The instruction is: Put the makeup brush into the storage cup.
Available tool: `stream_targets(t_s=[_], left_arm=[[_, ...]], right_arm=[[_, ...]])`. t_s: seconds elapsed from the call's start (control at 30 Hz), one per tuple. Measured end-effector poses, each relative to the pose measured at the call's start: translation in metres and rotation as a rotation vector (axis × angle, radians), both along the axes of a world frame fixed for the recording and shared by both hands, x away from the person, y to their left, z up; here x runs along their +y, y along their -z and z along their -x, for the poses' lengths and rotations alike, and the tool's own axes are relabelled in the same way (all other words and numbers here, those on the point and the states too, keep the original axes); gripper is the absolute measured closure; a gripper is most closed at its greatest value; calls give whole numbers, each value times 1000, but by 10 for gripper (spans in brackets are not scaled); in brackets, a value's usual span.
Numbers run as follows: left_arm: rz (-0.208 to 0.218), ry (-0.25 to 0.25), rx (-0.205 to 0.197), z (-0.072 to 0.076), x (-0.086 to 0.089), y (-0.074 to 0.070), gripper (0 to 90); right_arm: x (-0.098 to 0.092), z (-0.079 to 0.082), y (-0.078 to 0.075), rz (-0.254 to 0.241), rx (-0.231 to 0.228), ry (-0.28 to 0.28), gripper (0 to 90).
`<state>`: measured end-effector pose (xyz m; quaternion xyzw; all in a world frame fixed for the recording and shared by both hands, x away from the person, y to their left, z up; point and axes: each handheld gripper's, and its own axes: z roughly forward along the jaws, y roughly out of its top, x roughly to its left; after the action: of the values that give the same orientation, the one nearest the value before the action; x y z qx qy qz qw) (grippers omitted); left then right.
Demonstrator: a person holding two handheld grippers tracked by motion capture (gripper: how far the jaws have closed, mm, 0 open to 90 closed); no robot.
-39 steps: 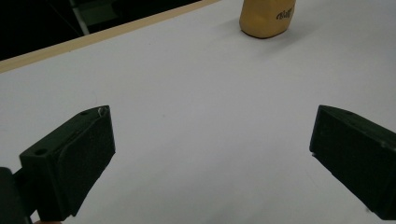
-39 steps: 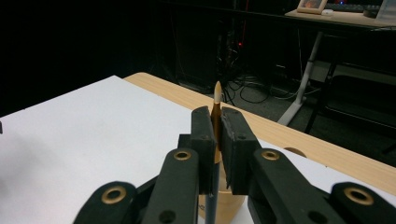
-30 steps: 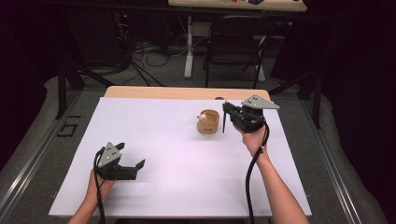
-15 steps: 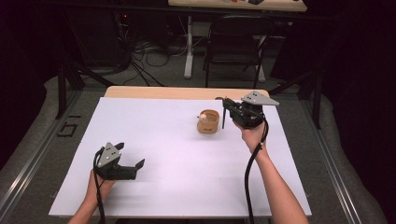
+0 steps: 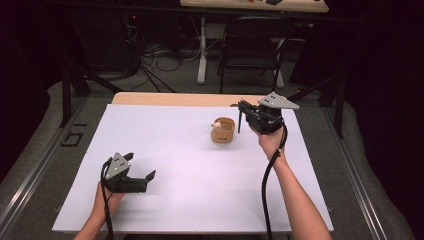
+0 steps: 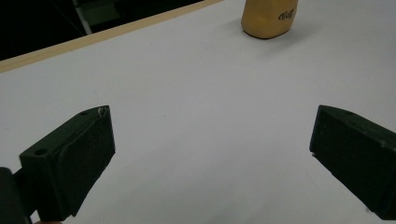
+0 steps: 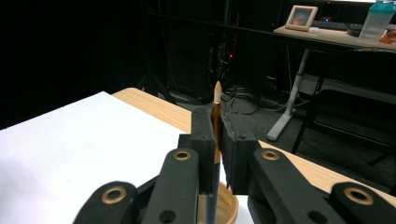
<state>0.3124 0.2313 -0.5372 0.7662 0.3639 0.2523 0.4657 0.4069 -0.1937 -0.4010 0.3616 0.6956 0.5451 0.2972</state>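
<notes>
nearest me, my left gripper (image 5: 142,176) rests low on the near left of the white sheet (image 5: 175,165), its jaws spread wide apart with nothing between them; in the left gripper view only bare white sheet lies between them, and the lower part of a tan cup (image 6: 269,18) with dark lettering stands well beyond, at the top edge. farther out and to the right, my right gripper (image 5: 241,116) is held up above the sheet, and its jaws are clamped on a thin pencil-like stick (image 7: 216,112). in the right gripper view the stick stands upright along the jaws, long axis vertical, its pale pointed tip up; its shaft is tan above the jaws and dark where it comes out below them, hanging over the round tan rim of the cup (image 7: 229,205). in the high view the stick (image 5: 239,121) shows as a thin dark line pointing down, just right of the cup (image 5: 223,130), which sits on the far middle of the sheet with something pale inside that i cannot make out. beyond the sheet runs the bare wooden strip of the table (image 5: 170,98), then a dark chair (image 5: 252,42) and tangled cables (image 5: 155,60) on the floor. in the right gripper view a far desk carries a picture frame (image 7: 301,17) and a lidded bottle (image 7: 377,21).
</notes>
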Motion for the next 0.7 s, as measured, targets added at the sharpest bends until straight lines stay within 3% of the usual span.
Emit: stream_targets(t_s=[0.7], left_arm=[[3,2,-12,1,0,-1,0]], right_arm=[[12,-12,-12,9,-34,-2,845]])
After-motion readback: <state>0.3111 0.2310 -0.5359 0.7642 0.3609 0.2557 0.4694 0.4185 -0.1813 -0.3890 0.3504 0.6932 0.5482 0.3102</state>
